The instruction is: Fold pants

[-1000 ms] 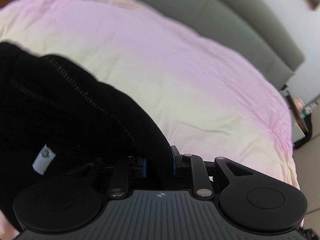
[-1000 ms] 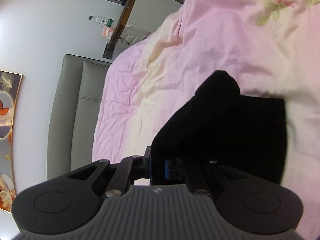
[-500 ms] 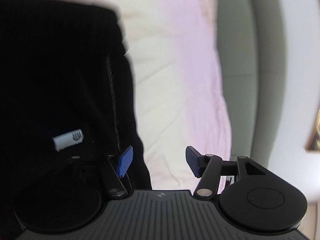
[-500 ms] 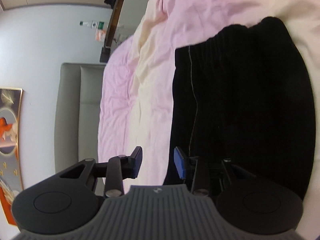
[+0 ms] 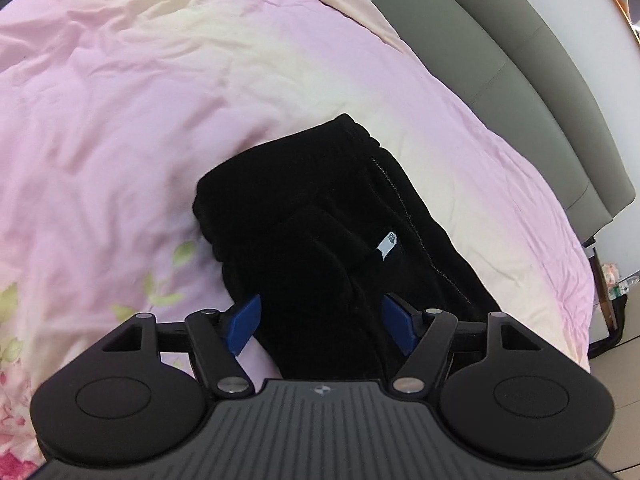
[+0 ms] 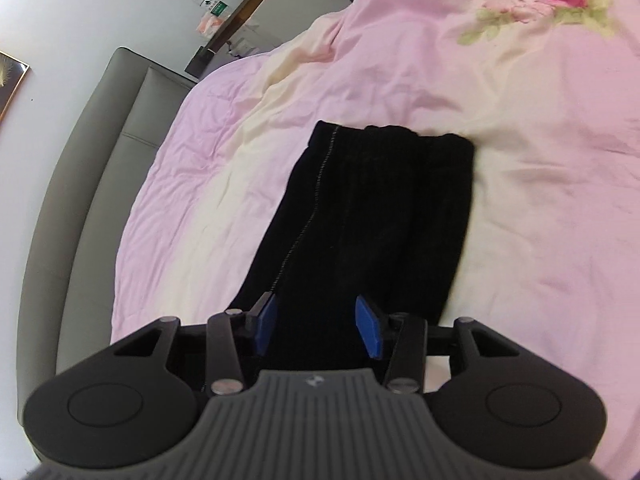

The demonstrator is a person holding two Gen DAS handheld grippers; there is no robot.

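The black pants (image 5: 320,216) lie folded in a narrow stack on the pink bedspread (image 5: 120,100), with a white label (image 5: 387,245) and a stitched side seam showing. My left gripper (image 5: 322,326) is open above the near end of the pants, holding nothing. In the right wrist view the same pants (image 6: 372,208) stretch away from me, and my right gripper (image 6: 316,328) is open over their near end, holding nothing.
A grey padded headboard (image 5: 532,64) runs along the far edge of the bed; it also shows in the right wrist view (image 6: 92,168). A side table with a bottle (image 6: 208,2) stands beyond the bed. The bedspread (image 6: 540,80) has a floral print.
Both grippers held the pants a second ago, opened and let go. Both have drawn back and the pants now lie flat on the bed.
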